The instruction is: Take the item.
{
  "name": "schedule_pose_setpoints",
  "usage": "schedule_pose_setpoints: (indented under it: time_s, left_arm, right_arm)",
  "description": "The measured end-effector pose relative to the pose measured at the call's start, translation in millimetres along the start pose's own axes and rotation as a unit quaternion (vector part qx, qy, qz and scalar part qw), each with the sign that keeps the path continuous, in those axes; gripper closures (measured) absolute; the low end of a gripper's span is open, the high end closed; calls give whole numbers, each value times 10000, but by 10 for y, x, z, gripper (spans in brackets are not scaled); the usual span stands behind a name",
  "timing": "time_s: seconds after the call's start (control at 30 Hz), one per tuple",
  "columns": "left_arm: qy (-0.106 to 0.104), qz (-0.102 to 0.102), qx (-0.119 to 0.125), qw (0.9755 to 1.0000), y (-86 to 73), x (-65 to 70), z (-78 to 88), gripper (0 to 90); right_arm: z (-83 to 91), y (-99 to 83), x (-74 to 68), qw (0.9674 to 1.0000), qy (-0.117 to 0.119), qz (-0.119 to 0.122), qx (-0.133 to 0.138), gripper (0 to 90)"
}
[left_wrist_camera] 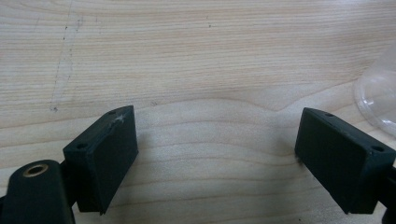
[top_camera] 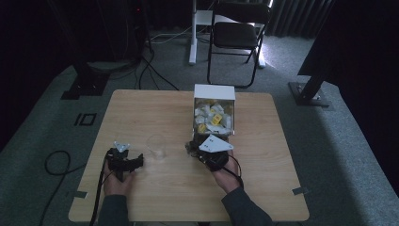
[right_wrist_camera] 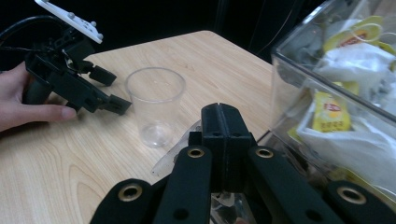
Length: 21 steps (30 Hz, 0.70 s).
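A clear plastic cup [top_camera: 156, 146] [right_wrist_camera: 155, 105] stands upright and empty on the wooden table [top_camera: 164, 193], between my two grippers. My left gripper [top_camera: 139, 161] [left_wrist_camera: 217, 140] rests on the table just left of the cup, open, with only bare wood between its jaws; the cup's edge [left_wrist_camera: 379, 100] shows at its right. My right gripper [top_camera: 193, 147] [right_wrist_camera: 220, 116] sits at the front of a clear box [top_camera: 214, 117] [right_wrist_camera: 299, 88] of tea bag packets. Its jaws are shut on a pale translucent packet [right_wrist_camera: 175, 156] that sticks out below them. The left gripper [right_wrist_camera: 116, 91] lies beyond the cup.
The box stands at the table's far middle, with a white lid part at its back, holding several yellow and white packets [right_wrist_camera: 329, 116]. A black folding chair [top_camera: 237, 33] stands beyond the table. A cable [top_camera: 56, 162] lies on the floor at left.
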<state>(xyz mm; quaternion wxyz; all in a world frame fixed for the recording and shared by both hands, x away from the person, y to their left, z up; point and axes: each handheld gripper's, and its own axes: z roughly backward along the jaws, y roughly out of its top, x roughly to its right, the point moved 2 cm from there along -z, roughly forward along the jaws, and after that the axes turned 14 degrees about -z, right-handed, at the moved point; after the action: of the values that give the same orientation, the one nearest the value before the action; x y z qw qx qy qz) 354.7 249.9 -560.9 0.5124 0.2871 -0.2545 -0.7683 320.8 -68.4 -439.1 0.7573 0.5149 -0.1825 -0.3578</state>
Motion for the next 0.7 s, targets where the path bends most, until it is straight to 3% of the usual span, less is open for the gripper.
schedule_pose_setpoints:
  time_s: [0.7]
  left_arm:
    - [-2, 0, -5, 10000, 0, 0, 1, 136]
  right_arm:
    - [-177, 117, -164, 9998, 186, -25, 52, 900]
